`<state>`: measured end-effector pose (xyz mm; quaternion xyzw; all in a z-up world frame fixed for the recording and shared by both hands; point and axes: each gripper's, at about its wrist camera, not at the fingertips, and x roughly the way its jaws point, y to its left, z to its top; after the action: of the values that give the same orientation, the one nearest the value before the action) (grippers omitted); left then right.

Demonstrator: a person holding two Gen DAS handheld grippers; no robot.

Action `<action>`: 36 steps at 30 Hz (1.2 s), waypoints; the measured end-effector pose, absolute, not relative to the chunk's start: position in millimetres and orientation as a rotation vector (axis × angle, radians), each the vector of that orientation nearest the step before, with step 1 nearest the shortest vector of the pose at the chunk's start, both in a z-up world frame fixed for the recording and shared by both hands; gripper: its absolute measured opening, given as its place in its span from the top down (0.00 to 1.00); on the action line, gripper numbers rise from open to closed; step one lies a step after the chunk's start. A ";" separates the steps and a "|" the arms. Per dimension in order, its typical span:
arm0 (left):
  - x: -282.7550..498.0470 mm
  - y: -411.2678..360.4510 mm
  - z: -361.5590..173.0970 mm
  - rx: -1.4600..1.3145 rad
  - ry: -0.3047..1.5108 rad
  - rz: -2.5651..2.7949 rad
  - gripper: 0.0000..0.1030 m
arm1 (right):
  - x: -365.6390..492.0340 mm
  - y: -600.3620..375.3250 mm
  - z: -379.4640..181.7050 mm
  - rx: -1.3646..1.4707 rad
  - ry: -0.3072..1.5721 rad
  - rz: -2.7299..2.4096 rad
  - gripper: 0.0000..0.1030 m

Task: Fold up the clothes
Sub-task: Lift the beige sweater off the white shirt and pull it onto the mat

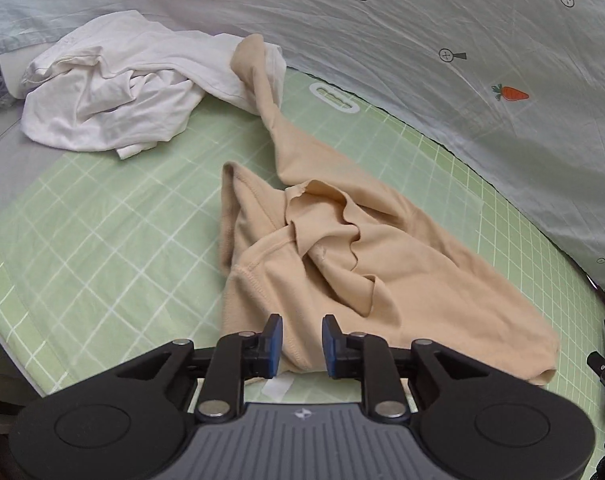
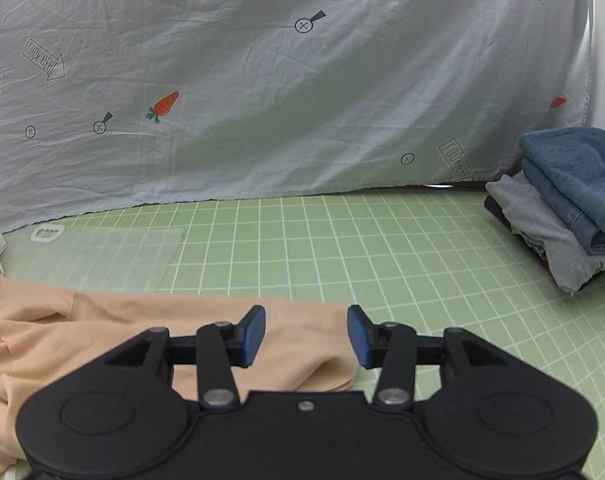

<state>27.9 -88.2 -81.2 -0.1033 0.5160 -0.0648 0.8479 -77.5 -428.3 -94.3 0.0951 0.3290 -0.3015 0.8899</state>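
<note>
Hovering left gripper (image 1: 301,346), right gripper (image 2: 306,336) over beige garment (image 1: 342,264) (jaws parted, seemingly untouching)

Bare green grid-lined mat (image 2: 342,248) open across centre and right of right wrist view. Folded blue denim and grey clothes stack (image 2: 566,204) blocks right edge. Crumpled white garment (image 1: 114,88) blocks upper left of left wrist view; carrot-print grey sheet (image 2: 262,100) walls off top.

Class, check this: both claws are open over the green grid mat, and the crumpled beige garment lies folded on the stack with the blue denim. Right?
Not quite. The left wrist view shows the crumpled beige garment unfolded on the green grid mat, apart from the stack. The rest holds.
</note>
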 end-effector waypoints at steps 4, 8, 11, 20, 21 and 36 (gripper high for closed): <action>21.6 -62.8 -81.2 -0.205 1.099 -0.102 0.76 | -71.9 -387.8 -105.5 0.211 0.715 -0.538 0.55; 21.4 -37.7 -82.3 -0.167 1.091 -0.112 0.75 | -60.5 -337.9 -112.1 0.227 0.733 -0.464 0.55; 26.8 -20.8 -85.6 -0.127 1.082 -0.134 0.75 | -49.9 -298.0 -116.7 0.233 0.735 -0.424 0.55; 51.9 21.8 -96.7 -0.113 1.100 -0.191 0.75 | -5.0 -210.7 -119.6 0.213 0.728 -0.370 0.55; 56.4 24.9 -98.8 -0.116 1.105 -0.196 0.75 | -0.7 -205.2 -119.9 0.214 0.729 -0.361 0.55; 101.4 23.7 -103.4 -0.155 1.105 -0.268 0.73 | 16.2 -230.8 -156.1 0.368 0.845 -0.413 0.93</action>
<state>101.4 23.7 -103.4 -0.0734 0.5225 -0.1266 0.8400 16.2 -230.8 -156.1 0.1762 0.4046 -0.1978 0.8753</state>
